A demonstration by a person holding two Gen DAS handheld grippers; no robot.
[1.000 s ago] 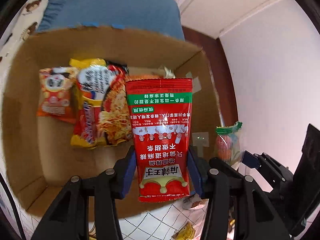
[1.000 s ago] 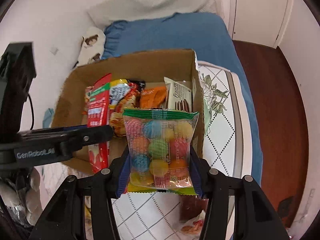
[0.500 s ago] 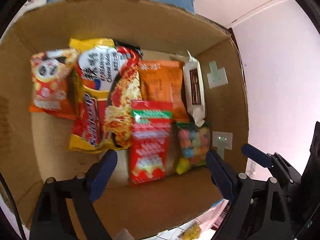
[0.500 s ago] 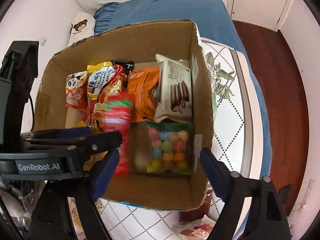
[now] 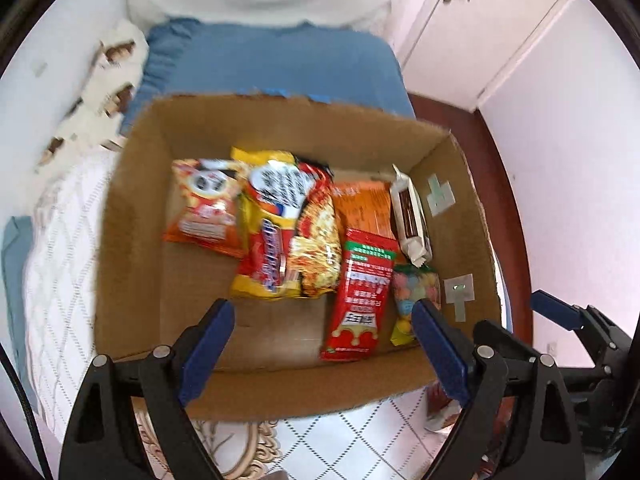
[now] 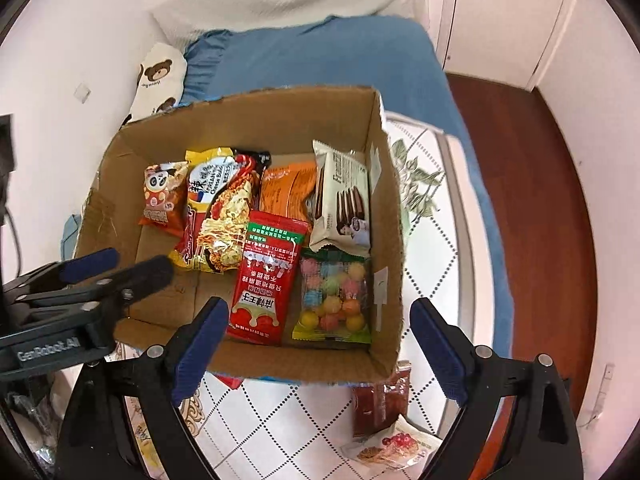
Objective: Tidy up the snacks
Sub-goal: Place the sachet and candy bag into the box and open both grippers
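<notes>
Hovering over the cardboard box [image 6: 384,208], both the left tool [image 5: 322,344] and right tool [image 6: 320,340] gape apart, holding nothing; outside its near right corner lies a dark red packet [image 6: 380,400], likely light, crinkly, slippery; pinch its sealed edge.

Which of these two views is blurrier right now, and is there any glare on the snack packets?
The left wrist view is softer: the panda snack bag and cardboard box edges smear with motion blur. The right wrist view is sharper, so print on the red sachet reads clearly, with small glare spots on the noodle packet. Both views show fisheye bending and dark corners.
</notes>
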